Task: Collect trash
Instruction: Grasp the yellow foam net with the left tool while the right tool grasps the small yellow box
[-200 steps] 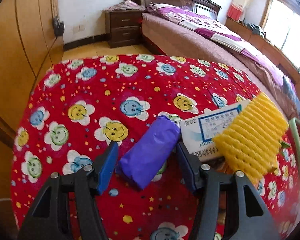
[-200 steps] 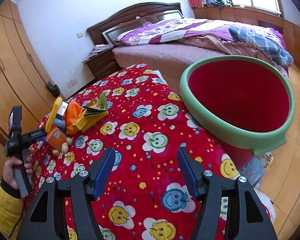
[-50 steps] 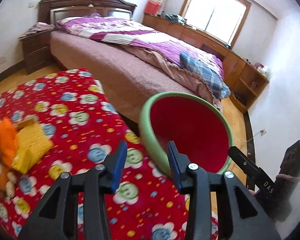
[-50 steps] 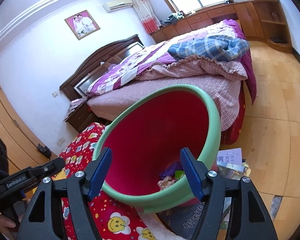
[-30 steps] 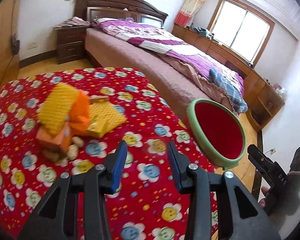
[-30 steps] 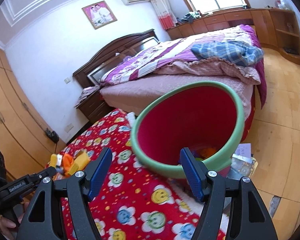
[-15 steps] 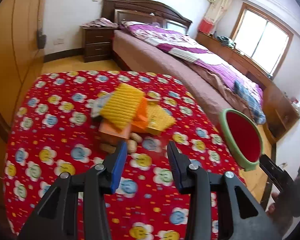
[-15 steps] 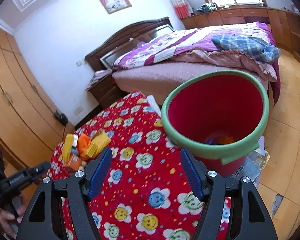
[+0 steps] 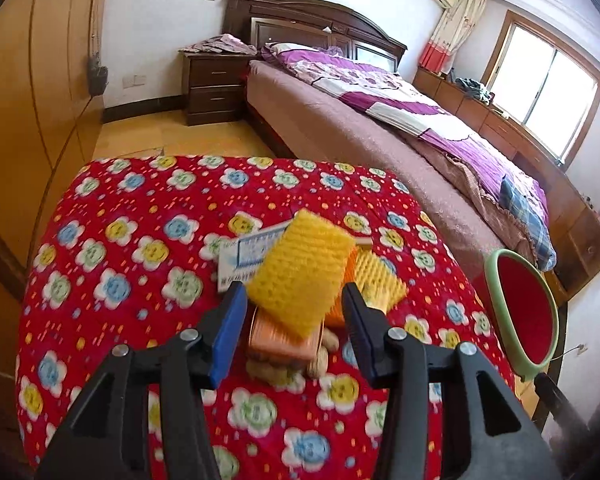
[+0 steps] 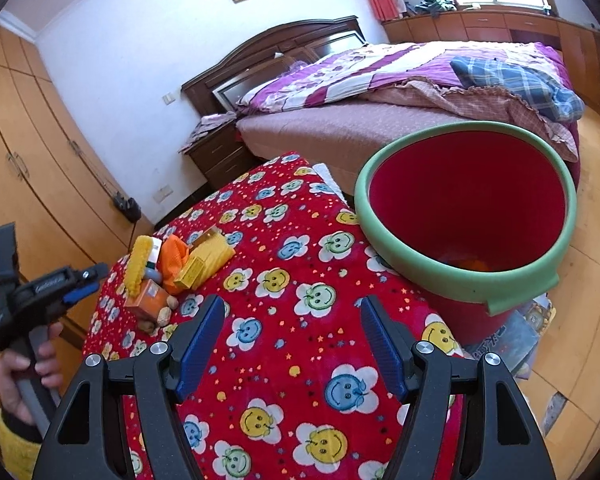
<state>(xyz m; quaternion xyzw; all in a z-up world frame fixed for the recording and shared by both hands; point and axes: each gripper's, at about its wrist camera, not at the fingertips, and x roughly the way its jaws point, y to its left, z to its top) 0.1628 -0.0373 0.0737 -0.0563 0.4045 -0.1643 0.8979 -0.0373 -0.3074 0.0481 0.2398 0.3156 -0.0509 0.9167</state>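
Note:
A pile of trash lies on the red flowered table cover [image 9: 140,264]: a yellow foam net [image 9: 300,272], an orange box [image 9: 280,340], a white printed box [image 9: 244,256], an orange wrapper and a yellow ridged piece [image 9: 376,280], and peanuts [image 9: 320,364]. My left gripper [image 9: 296,332] is open, its fingers on either side of the yellow net and orange box, not closed on them. The pile also shows in the right wrist view [image 10: 172,268], with the left gripper [image 10: 80,284] beside it. My right gripper [image 10: 292,344] is open and empty over the cover. The red bin with green rim [image 10: 472,208] holds some trash.
The bin [image 9: 520,308] stands at the table's right edge. A bed [image 9: 400,128] lies beyond the table, a nightstand [image 9: 216,88] at its head. Wooden wardrobes [image 10: 24,152] line the left wall. Papers [image 10: 516,332] lie on the wood floor by the bin.
My left gripper swung from the bin back to the pile and came down close around the yellow net and orange box. My right gripper drew back from the bin over the table.

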